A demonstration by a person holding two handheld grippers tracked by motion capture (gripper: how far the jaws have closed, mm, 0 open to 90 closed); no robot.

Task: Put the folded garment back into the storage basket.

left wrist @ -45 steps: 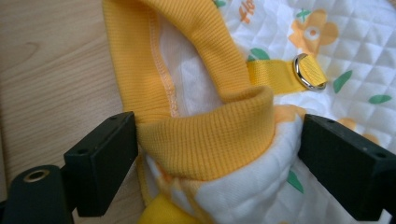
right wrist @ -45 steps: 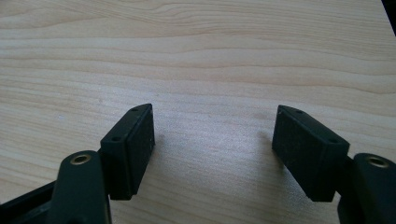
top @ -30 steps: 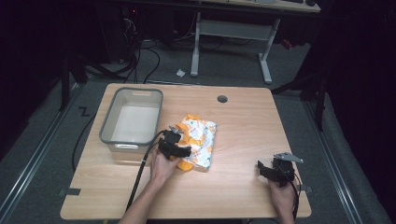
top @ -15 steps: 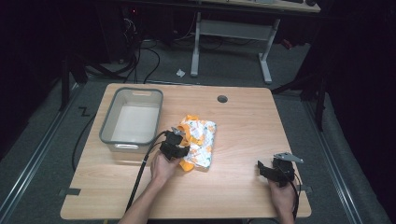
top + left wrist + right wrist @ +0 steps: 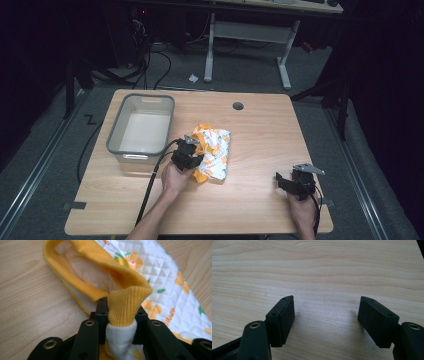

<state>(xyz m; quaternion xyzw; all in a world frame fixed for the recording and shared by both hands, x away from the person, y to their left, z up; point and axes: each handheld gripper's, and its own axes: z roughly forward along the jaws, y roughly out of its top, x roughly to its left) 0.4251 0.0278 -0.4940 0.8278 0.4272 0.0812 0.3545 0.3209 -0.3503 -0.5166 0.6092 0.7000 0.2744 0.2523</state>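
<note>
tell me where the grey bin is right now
In the high view the grey bin sits on the table's left half, just left of the orange flowered garment pinched by the left gripper.

Lab or workshop, wooden table (image 5: 260, 135), loose floor cables (image 5: 150, 60), height-adjustable desk frame (image 5: 247, 42), dark surroundings

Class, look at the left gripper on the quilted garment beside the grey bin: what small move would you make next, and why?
Probably lift the left gripper a little. Its jaws have just been closing and now pinch the yellow ribbed cuff of the quilted garment, so the hold looks made. The garment lies on the table, close beside the grey bin. The right gripper is open over bare wood.
</note>
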